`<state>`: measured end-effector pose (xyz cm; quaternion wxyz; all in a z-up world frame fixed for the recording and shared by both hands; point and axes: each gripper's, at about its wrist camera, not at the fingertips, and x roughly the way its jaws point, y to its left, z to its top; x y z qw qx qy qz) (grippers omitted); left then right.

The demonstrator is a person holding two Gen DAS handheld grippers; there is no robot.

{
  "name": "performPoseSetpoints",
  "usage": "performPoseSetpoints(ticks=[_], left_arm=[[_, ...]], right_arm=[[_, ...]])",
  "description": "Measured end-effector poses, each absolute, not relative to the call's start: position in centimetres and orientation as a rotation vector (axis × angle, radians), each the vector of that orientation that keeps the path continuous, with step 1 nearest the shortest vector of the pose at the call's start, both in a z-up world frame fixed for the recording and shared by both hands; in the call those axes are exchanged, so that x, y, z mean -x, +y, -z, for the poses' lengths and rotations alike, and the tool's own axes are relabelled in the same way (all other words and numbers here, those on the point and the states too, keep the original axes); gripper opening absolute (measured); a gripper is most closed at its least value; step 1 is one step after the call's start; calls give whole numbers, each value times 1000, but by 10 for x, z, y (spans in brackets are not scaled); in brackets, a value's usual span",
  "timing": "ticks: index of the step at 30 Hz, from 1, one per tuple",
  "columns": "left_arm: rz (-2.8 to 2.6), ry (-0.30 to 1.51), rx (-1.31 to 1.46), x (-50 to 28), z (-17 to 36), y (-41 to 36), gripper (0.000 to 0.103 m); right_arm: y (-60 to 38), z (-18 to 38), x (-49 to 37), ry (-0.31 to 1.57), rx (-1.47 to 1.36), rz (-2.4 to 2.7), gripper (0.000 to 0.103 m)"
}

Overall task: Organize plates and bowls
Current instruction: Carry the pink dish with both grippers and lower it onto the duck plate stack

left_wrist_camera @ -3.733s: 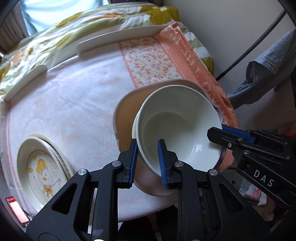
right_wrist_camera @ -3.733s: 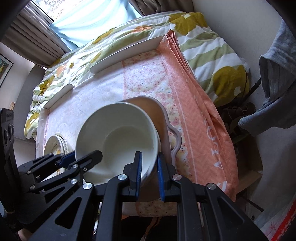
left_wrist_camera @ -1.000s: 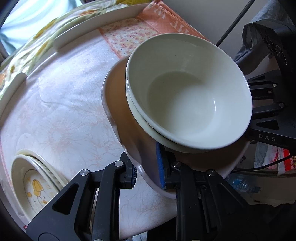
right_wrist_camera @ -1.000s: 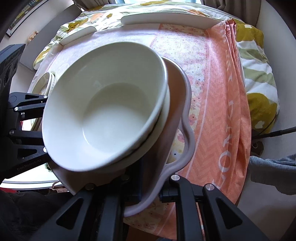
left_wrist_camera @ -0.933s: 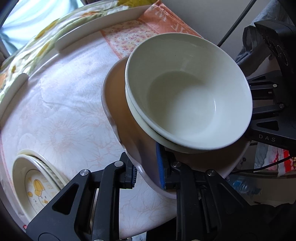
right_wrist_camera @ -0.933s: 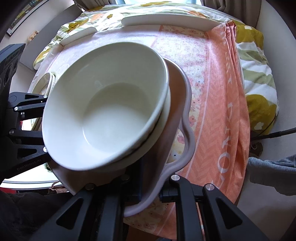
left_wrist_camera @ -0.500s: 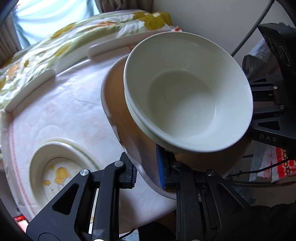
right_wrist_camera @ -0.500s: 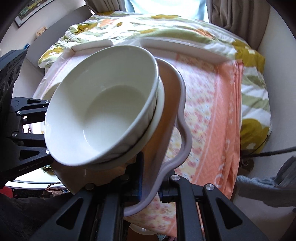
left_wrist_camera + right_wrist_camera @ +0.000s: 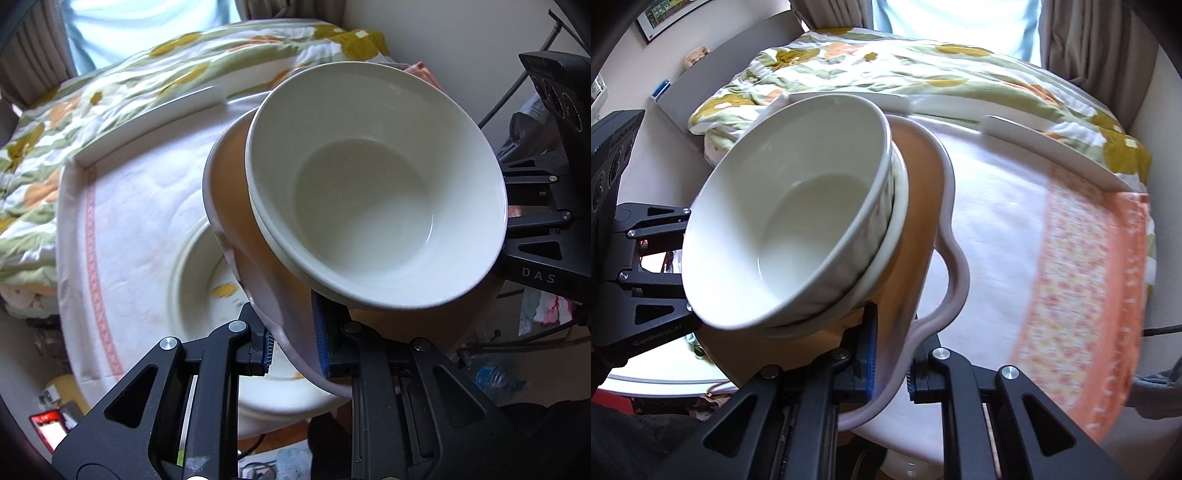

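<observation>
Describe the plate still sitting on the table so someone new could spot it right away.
Look at the round table under its pale cloth. On its near side, below the lifted tray, sits a cream plate. Yellow marks on its face distinguish it from the plain white bowls riding on the tray.

Two bowls (image 9: 373,192) sit nested one inside the other on a tray (image 9: 236,206). The left gripper (image 9: 295,347) clamps the tray's rim on one side; the right gripper (image 9: 890,365) clamps the rim on the opposite side. Both hold the tray above the bench (image 9: 140,192). In the left wrist view, a stack of plates (image 9: 195,273) lies on the bench below the tray, partly hidden by it. A patterned cloth (image 9: 1086,280) covers the bench's right part. Behind the bench lies a bed (image 9: 923,70) with a quilt.
</observation>
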<state>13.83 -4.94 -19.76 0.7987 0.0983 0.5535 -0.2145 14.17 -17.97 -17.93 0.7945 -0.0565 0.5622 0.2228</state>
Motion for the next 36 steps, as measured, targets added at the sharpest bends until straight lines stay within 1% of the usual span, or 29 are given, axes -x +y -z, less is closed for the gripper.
performPoseSetpoints(ticks=[6, 13, 21, 30, 36], left_arm=[[440, 1217, -217, -136, 212, -10, 15], [457, 1233, -218, -137, 229, 7, 14], [485, 1243, -216, -134, 242, 2, 14], [473, 1221, -230, -132, 244, 0, 14], [481, 1277, -228, -135, 241, 0, 15]], right_arm=[[-131, 195, -140, 1228, 111, -493, 12], [-112, 213, -138, 1246, 84, -470, 12], [-116, 224, -132, 1258, 54, -427, 12], [-119, 227, -128, 1244, 48, -408, 12], [-113, 228, -130, 1285, 106, -388, 12]])
